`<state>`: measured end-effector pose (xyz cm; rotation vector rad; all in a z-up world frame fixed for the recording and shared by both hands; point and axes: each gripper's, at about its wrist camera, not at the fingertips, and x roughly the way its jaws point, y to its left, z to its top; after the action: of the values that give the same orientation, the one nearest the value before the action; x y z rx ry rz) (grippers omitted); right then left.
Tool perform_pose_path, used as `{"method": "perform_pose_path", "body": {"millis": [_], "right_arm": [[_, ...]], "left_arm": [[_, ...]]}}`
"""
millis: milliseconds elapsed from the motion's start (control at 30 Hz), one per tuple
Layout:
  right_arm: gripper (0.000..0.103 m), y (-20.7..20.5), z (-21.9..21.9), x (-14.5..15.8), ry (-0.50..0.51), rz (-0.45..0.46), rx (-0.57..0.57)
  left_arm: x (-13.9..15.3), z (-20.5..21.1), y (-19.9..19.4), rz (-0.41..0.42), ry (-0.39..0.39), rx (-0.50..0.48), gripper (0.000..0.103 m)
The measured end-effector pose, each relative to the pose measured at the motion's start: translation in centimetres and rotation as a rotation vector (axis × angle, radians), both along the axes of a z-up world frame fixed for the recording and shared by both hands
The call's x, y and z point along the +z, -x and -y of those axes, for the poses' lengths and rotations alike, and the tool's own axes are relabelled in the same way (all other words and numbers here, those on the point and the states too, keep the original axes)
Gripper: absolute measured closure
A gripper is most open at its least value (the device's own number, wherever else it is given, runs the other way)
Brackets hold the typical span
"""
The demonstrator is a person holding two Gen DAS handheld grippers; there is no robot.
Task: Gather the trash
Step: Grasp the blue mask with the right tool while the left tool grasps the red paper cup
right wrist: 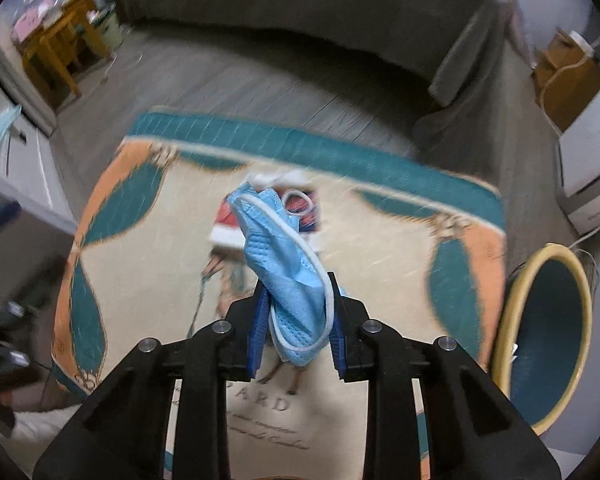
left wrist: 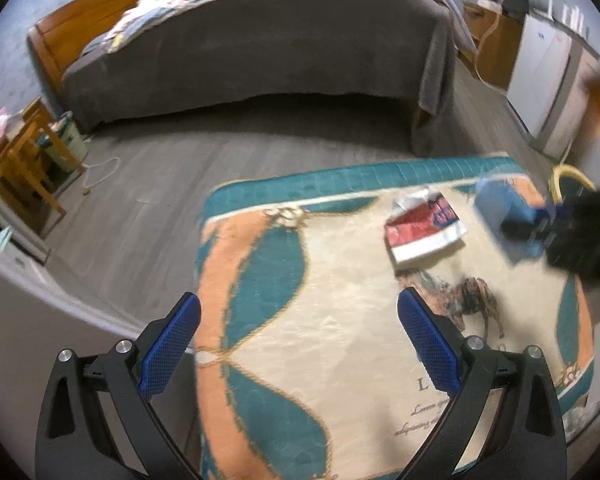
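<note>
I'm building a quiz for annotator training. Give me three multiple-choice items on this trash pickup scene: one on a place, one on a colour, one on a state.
1. Where does the red and white wrapper lie?
A. on the rug
B. on the bed
C. in the bin

2. What colour is the face mask?
A. pink
B. light blue
C. black

3. How is the left tool?
A. shut on the mask
B. shut on the wrapper
C. open, holding nothing

Answers:
1 A: the red and white wrapper rests on the rug.
2 B: the face mask, clamped in the right tool, is light blue.
3 C: the left tool has its fingers wide apart with only rug between.
</note>
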<state>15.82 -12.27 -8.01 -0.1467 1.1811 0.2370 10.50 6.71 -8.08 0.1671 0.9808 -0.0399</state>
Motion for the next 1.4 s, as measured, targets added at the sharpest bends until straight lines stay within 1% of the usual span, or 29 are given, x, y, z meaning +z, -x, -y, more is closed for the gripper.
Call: {"method": "perform_pose_path", "body": {"millis": [133,200,300,433,500,600,700,767,833,967,1133,1300,1367,1400], "right_arm": [[0.077,-1.5,3.1,0.3,-0.032,0.001,-0.072],[0.077,-2.3,4.3,0.1,-0.049,-0.008,-0.102],[0.077,-2.7,5.5,0.0,-0.066,-0.015,-0.121],[0.077,-3.2,6.3,-0.2,-0.099,-0.027,-0.131],[0.077,-3.5,6.4,-0.4,-0.098,-0.029,-0.117],[0.077,-4.2,7.1,-0.9,-0.099,-0.037,-0.123],[0.077,-5.1,7.7,-1.5,-0.119,-0.053,-0.137],[0.077,-5.5,7.7,-1.7,-0.118,-0.058,-0.133],[0.077,-6.0,7.7,-2.1,-0.113,-0.062,-0.129],[0.077,-6.8,8.2,-2.8,-0.112,-0.075,-0.131],[0.077,-7.7,8.5,-3.5,-0.104,-0.085,-0.127],[0.077,-8.0,8.4,-3.7,-0.107,-0.092,-0.121],[0.077,-8.0,8.3,-3.7,-0.105,-0.095,-0.118],[0.077,-7.9,8.3,-3.7,-0.105,-0.096,-0.118]], "left_arm": [[-1.3,2.4,-1.4,-0.035,-0.003,-0.062,0.005],[-1.4,3.5,-2.4,-0.061,0.032,-0.079,0.005],[-1.7,4.7,-3.6,-0.068,0.068,-0.090,0.005],[-3.8,5.7,-4.8,-0.088,0.031,-0.078,0.005],[-4.9,6.7,-5.6,-0.127,0.005,-0.103,0.005],[-5.6,8.4,-6.0,-0.128,-0.004,-0.174,0.005],[-6.7,10.0,-6.6,-0.133,-0.072,-0.235,0.005],[-7.3,10.7,-7.1,-0.139,-0.087,-0.260,0.005],[-7.7,11.0,-7.6,-0.148,-0.091,-0.269,0.005],[-8.6,11.8,-8.8,-0.149,-0.125,-0.291,0.005],[-9.6,12.8,-10.1,-0.155,-0.160,-0.346,0.005],[-10.4,13.4,-11.4,-0.163,-0.152,-0.390,0.005],[-10.3,13.3,-11.7,-0.166,-0.126,-0.390,0.005],[-10.1,13.1,-11.8,-0.171,-0.100,-0.387,0.005]]}}
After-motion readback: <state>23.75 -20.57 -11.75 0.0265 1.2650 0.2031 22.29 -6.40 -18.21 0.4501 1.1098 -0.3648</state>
